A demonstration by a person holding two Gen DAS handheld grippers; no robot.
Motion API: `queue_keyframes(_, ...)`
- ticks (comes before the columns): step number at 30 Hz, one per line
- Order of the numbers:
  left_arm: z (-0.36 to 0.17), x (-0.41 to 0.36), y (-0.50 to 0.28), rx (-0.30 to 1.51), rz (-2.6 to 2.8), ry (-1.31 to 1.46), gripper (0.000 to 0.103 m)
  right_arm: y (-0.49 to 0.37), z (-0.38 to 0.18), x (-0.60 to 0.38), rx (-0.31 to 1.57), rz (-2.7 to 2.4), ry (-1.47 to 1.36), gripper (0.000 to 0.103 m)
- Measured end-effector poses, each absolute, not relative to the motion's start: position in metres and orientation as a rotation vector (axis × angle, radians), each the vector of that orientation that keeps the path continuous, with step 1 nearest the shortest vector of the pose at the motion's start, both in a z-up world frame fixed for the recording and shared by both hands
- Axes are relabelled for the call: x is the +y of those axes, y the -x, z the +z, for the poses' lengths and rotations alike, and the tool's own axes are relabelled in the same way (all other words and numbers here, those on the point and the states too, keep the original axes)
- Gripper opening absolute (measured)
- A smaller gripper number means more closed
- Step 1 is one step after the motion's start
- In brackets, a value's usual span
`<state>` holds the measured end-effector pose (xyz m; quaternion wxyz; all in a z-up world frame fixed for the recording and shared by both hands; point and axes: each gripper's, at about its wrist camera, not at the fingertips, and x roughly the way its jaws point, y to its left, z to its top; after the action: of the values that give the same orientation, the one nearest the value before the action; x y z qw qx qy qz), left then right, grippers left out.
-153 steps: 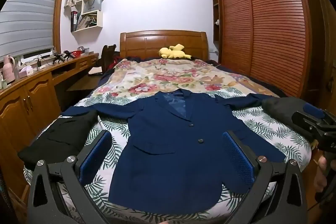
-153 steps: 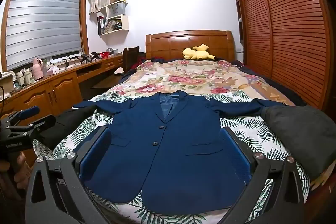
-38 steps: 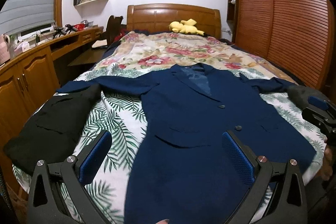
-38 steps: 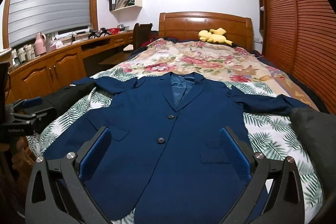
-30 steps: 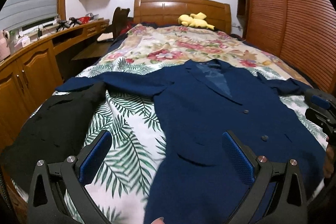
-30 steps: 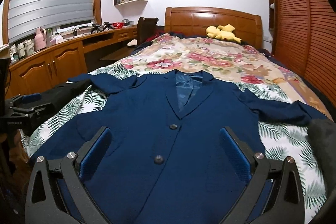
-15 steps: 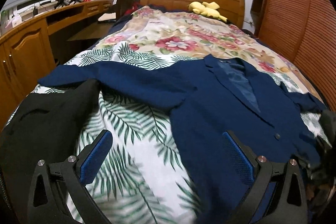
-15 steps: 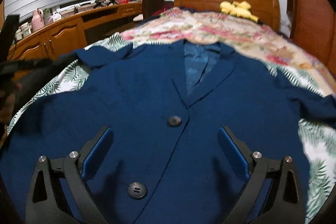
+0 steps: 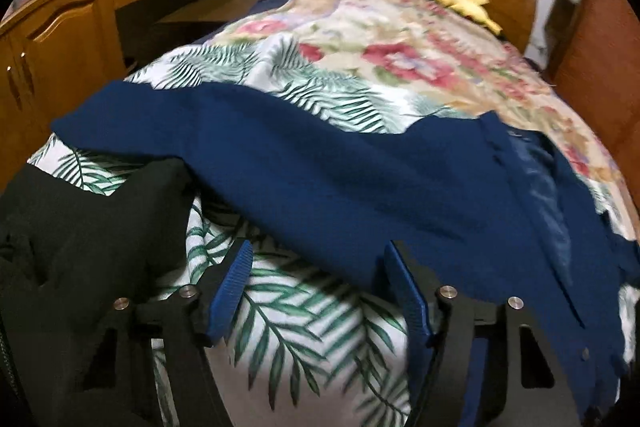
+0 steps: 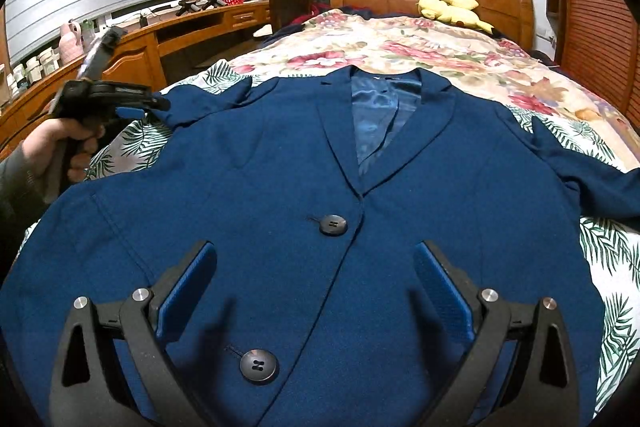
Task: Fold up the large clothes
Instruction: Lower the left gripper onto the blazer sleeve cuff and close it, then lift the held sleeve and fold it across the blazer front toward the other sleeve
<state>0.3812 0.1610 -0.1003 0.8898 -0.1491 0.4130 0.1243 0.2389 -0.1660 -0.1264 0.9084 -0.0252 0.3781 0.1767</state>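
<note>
The left tool point(image 9: 316, 291) is spread over the leaf-print sheet point(image 9: 304, 339), holding nothing; the jacket point(image 9: 360, 179) sleeve runs from 10 to 2 o'clock just beyond its tips. The right tool point(image 10: 316, 291) is spread wide, empty, low over the jacket point(image 10: 280, 187) front, one button point(image 10: 333, 225) at 12 o'clock, another point(image 10: 258, 365) between its fingers. Only the left view shows a black garment point(image 9: 80, 235) at 9 o'clock; only the right view shows the left tool point(image 10: 116, 99) at 10 o'clock near the sleeve end.

Blue jacket point(image 10: 280, 211) lies flat on the bed point(image 10: 460, 55).
</note>
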Motion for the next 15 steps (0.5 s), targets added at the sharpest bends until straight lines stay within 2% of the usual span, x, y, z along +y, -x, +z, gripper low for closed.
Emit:
queue_keyframes(4,-0.102,0.165,-0.393,0.868,0.268,0.348,0.069,-0.24,-0.126,-0.165,0.781,0.366,0.052,0.1)
queue_keyframes(5,-0.102,0.167,-0.399,0.868,0.27,0.343,0.063,-0.24,-0.126,-0.165,0.781,0.365,0.052,0.1)
queue_keyframes(6,-0.102,0.168,-0.403,0.872,0.271,0.336,0.051,-0.239,-0.126,-0.165,0.781,0.365,0.052,0.1)
queue_keyframes(7,-0.104,0.169,-0.41,0.882,0.269,0.336,0.044,-0.24,-0.126,-0.165,0.78,0.366,0.052,0.1)
queue_keyframes(8,-0.107,0.171,-0.414,0.898,0.256,0.347,0.028,-0.239,-0.125,-0.165,0.779,0.367,0.051,0.1)
queue_keyframes(9,-0.11,0.171,-0.419,0.923,0.238,0.362,0.017,-0.239,-0.125,-0.165,0.777,0.368,0.05,0.1)
queue_keyframes(12,-0.102,0.164,-0.425,0.91,0.287,0.295,0.004,-0.24,-0.125,-0.165,0.773,0.367,0.048,0.1)
queue_keyframes(15,-0.078,0.139,-0.424,0.874,0.3,0.162,0.002,-0.239,-0.123,-0.166,0.766,0.368,0.052,0.1)
